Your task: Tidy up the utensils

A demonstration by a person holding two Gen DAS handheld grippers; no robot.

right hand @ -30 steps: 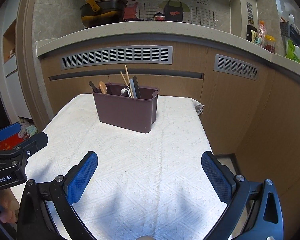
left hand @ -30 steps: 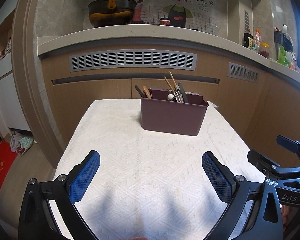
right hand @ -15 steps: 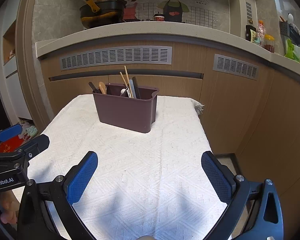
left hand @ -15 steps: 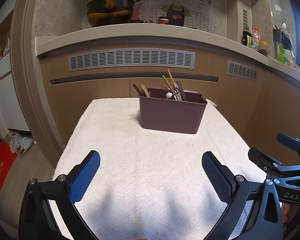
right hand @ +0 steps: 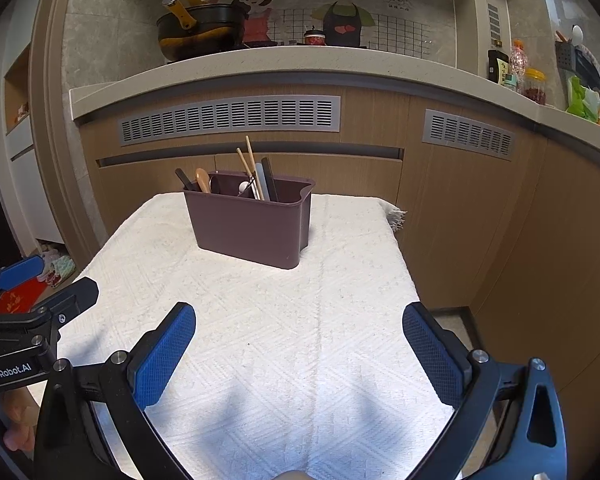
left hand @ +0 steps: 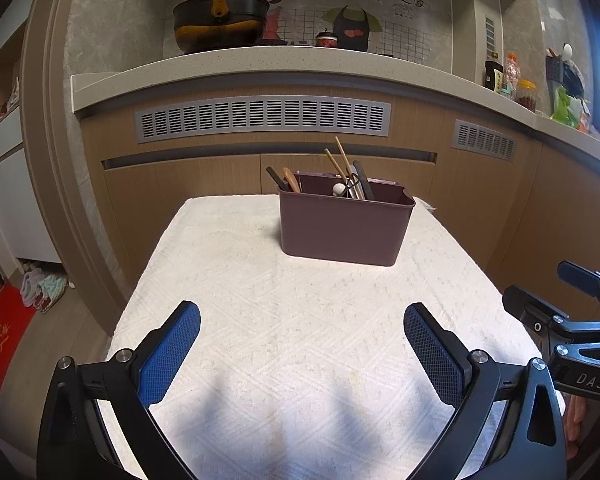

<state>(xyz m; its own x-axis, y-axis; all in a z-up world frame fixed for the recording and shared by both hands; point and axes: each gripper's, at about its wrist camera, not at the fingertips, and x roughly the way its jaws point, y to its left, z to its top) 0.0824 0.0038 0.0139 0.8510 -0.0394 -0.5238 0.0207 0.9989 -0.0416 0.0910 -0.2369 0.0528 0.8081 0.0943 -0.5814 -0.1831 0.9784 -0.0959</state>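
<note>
The left tool [left hand: 302,350] hangs low over the near end of the bench [left hand: 228,264], its blue pads spread wide with nothing between them. The right tool [right hand: 300,350] sits beside it at the same height, equally spread and empty; each shows at the edge of the other's view. Both point forward at a maroon caddy [left hand: 344,226] standing upright on the white woven cloth near the bench's far end, well apart from either tool.

The utensils are already gathered inside the caddy: a pair of wooden chopsticks [left hand: 338,160] leaning out of the middle, a wooden spoon [left hand: 291,178] and a dark handle [left hand: 277,179] at the left end, a white-tipped piece and flat dark handles near the centre. They lean on the walls and a divider, which keeps them standing. No utensil lies loose on the cloth, so the sorting looks finished, and the open, low-held tools suggest resting rather than reaching.

Compared with a second ago, almost nothing differs: the caddy and its contents are unmoved, and both tools keep the same wide spread, with only a slight drift in viewpoint.
</note>
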